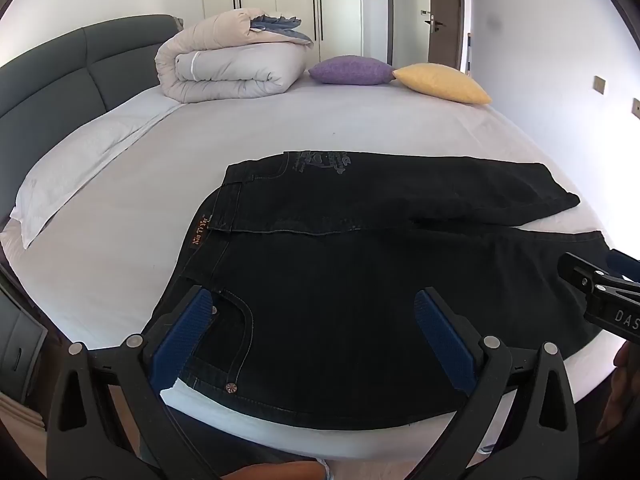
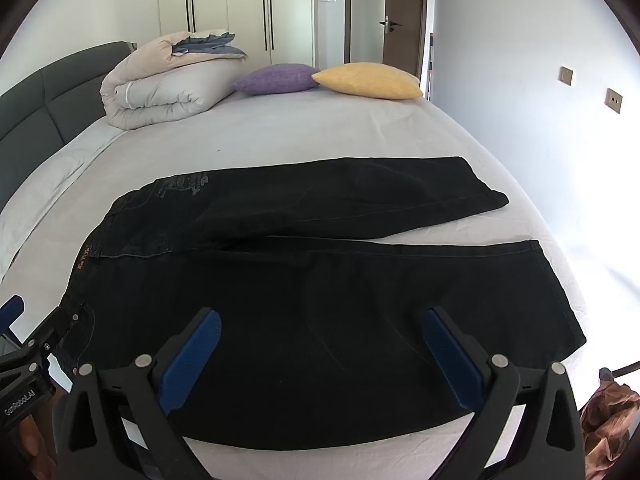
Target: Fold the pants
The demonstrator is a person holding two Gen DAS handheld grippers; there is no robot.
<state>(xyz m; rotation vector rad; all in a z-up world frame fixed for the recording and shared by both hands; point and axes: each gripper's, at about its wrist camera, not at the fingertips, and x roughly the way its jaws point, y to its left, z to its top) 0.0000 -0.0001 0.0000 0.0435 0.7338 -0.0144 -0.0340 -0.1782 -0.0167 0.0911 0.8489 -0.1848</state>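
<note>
Black jeans (image 1: pixel 360 280) lie spread flat on the white bed sheet (image 1: pixel 280 128), waistband to the left and both legs running right, the far leg angled away. My left gripper (image 1: pixel 316 312) hovers open over the near hip pocket, blue pads wide apart with nothing between them. In the right wrist view the same jeans (image 2: pixel 320 288) fill the middle. My right gripper (image 2: pixel 324 332) stands open above the near leg's thigh area, touching nothing. Each gripper shows at the other view's edge: the right gripper (image 1: pixel 604 292), the left gripper (image 2: pixel 24 344).
A folded duvet (image 1: pixel 232 64) sits at the bed's far side by the grey headboard (image 1: pixel 60 76). A purple cushion (image 1: pixel 352 70) and a yellow cushion (image 1: pixel 440 82) lie next to it. Wardrobe doors and a room door stand behind. Brown fabric (image 2: pixel 608 412) lies beyond the bed's right corner.
</note>
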